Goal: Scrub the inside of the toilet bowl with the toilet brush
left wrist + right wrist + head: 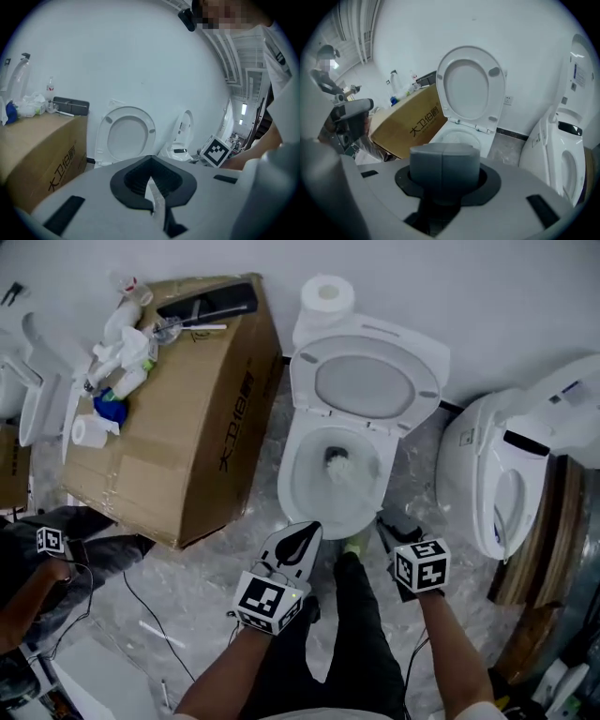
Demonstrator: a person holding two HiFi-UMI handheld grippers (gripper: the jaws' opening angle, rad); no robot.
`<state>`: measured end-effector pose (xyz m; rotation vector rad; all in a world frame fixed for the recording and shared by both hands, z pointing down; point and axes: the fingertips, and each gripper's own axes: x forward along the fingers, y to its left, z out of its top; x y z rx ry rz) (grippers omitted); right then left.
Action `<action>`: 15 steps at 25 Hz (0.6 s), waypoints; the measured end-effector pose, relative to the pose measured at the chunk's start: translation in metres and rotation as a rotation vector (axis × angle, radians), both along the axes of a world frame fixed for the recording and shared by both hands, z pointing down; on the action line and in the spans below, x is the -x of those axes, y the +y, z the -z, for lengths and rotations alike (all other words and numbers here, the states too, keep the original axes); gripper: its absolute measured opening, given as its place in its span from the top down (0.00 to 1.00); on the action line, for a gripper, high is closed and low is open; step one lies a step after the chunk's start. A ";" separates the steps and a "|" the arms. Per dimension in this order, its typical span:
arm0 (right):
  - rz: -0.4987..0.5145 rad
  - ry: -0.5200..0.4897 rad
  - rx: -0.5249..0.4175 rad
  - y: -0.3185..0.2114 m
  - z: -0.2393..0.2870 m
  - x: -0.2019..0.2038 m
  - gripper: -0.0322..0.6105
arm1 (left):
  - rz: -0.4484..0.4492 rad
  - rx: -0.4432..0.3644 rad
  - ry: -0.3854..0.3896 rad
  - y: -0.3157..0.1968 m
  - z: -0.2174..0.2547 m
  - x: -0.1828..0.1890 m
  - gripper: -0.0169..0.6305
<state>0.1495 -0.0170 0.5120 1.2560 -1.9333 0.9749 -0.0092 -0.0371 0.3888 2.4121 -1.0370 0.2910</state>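
Head view: plastic-sheeted floor (187, 587), toilet brush (338, 466) in bowl (292, 486), left gripper (305, 534) & right gripper (385, 527), jaws closed.

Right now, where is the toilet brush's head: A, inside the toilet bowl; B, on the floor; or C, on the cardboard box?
A: the head view shows the brush head down inside the toilet bowl, below the raised lid.

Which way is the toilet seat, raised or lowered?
Raised. The toilet seat leans back toward the wall, and the bowl rim below lies bare, with the toilet brush head inside.
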 end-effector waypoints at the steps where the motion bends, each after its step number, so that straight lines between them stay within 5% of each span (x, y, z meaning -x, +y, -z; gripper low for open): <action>1: -0.010 -0.017 -0.013 0.005 0.015 -0.002 0.71 | -0.011 -0.003 -0.001 0.003 0.011 -0.002 0.96; 15: -0.058 -0.150 -0.213 0.076 0.206 -0.006 0.71 | -0.076 -0.076 0.014 0.060 0.153 -0.003 0.96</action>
